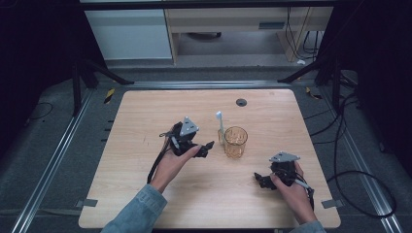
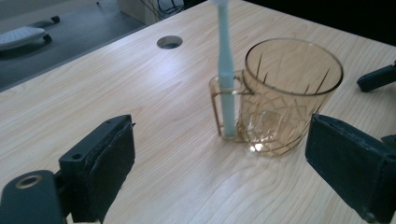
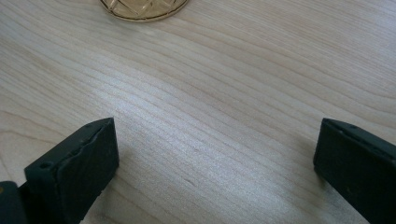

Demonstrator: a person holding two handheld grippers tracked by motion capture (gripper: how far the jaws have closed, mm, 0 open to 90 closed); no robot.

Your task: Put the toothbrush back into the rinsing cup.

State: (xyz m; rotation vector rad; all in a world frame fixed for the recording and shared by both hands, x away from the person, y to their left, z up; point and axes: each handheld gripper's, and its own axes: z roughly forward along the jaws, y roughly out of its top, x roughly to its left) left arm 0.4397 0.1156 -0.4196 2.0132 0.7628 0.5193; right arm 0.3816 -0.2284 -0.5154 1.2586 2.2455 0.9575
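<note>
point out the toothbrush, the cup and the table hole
toothbrush (image 2: pixel 227 79), left gripper view, mid handle
cup (image 2: pixel 289 100), left gripper view, front wall
table hole (image 2: pixel 169 42), left gripper view, its opening

I held my left hand-held gripper (image 1: pixel 206 147) low over the middle of the counter (image 1: pixel 145 111), its tips pointing at an amber glass cup (image 1: pixel 235 141) just beside it. A pale toothbrush (image 1: pixel 220 121) stood upright in a small holder at the cup's left side. My right hand-held gripper (image 1: pixel 260 178) sat near the counter's front right, well apart from the cup.
</note>
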